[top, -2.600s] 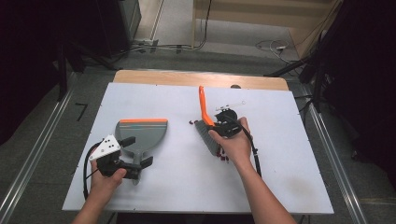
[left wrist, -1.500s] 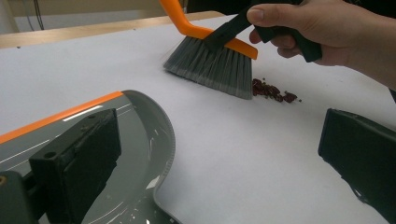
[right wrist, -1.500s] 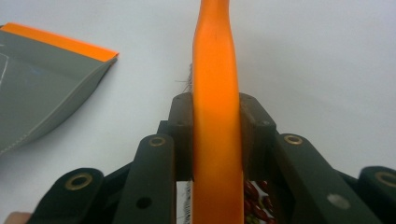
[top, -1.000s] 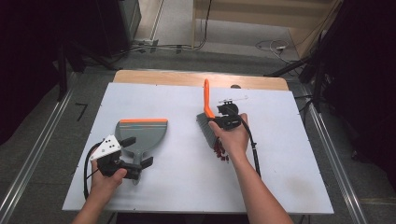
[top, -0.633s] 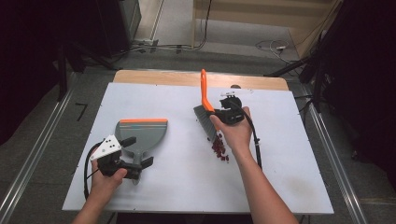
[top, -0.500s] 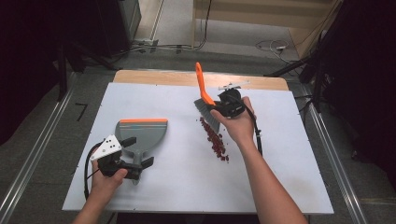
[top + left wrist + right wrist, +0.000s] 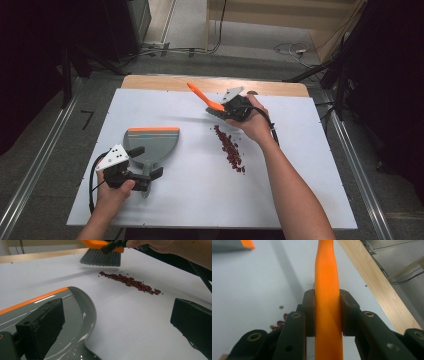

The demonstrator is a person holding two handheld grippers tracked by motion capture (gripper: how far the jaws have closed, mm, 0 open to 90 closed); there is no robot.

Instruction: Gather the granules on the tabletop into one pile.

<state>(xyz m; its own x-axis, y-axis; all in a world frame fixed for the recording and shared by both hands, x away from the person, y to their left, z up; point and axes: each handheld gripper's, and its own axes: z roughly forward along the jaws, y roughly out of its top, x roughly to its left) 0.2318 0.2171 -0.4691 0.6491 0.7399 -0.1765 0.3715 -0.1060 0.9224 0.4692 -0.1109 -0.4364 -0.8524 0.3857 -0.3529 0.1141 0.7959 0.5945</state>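
The right gripper (image 7: 231, 106), jaws clamped on the orange handle of a hand brush (image 7: 206, 100), holds the grey bristles raised just off the white table (image 7: 300, 165) at the far end of a line of dark red beans (image 7: 229, 149). The left gripper (image 7: 131, 172) grips the stem of a grey dustpan (image 7: 151, 145) with an orange lip, lying flat and well apart from the beans, which stretch between the two tools. The sweep appears to be at its set-up stage: next the bristles would need lowering behind the beans and drawing toward the pan, whose open edge may need to be turned to face them
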